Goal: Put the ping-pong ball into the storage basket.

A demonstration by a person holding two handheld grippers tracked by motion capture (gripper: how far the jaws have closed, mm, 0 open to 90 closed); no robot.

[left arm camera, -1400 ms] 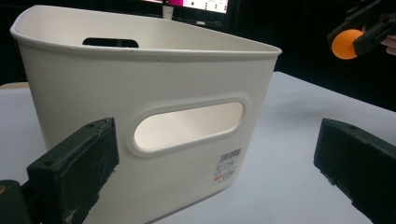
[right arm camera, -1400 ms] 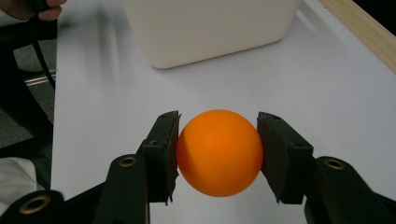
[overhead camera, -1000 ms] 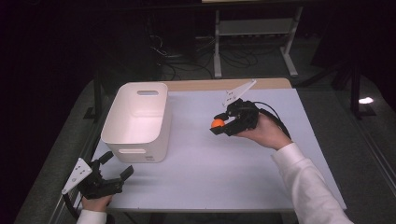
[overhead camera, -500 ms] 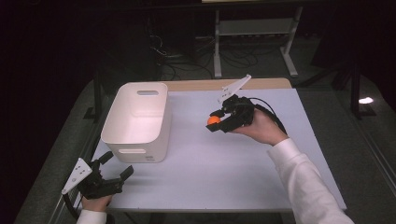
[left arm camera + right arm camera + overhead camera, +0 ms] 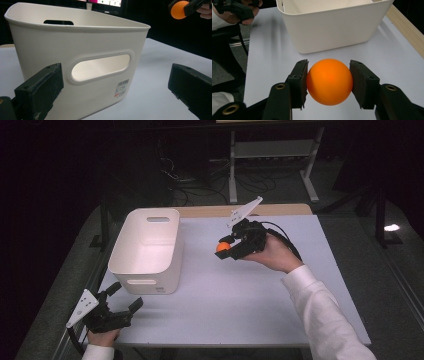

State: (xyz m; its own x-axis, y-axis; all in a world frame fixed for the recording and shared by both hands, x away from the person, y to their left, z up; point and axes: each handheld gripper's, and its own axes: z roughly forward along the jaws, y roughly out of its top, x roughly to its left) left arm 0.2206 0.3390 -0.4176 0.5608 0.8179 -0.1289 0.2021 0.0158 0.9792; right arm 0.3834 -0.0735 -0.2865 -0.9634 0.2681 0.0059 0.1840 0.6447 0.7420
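An orange ball (image 5: 329, 81) sits clamped between the two black jaws of my right gripper (image 5: 226, 248), which is shut on it and held above the table right of the white bin (image 5: 145, 251). In the high view the ball (image 5: 222, 247) shows at the gripper's tip, pointing toward the bin. My left gripper (image 5: 124, 299) rests at the table's near left corner, open and holding nothing, just in front of the bin's short wall (image 5: 82, 57) with its handle slot. From the left gripper view the ball (image 5: 179, 9) appears at the top right.
The bin stands on the left half of a pale table (image 5: 260, 295) and looks empty inside. A wooden strip (image 5: 280, 210) runs along the far edge. A metal shelf frame (image 5: 272, 150) and cables lie on the dark floor beyond.
My right gripper has lifted slightly and moved left toward the bin with the ball. The left gripper has stayed in place.
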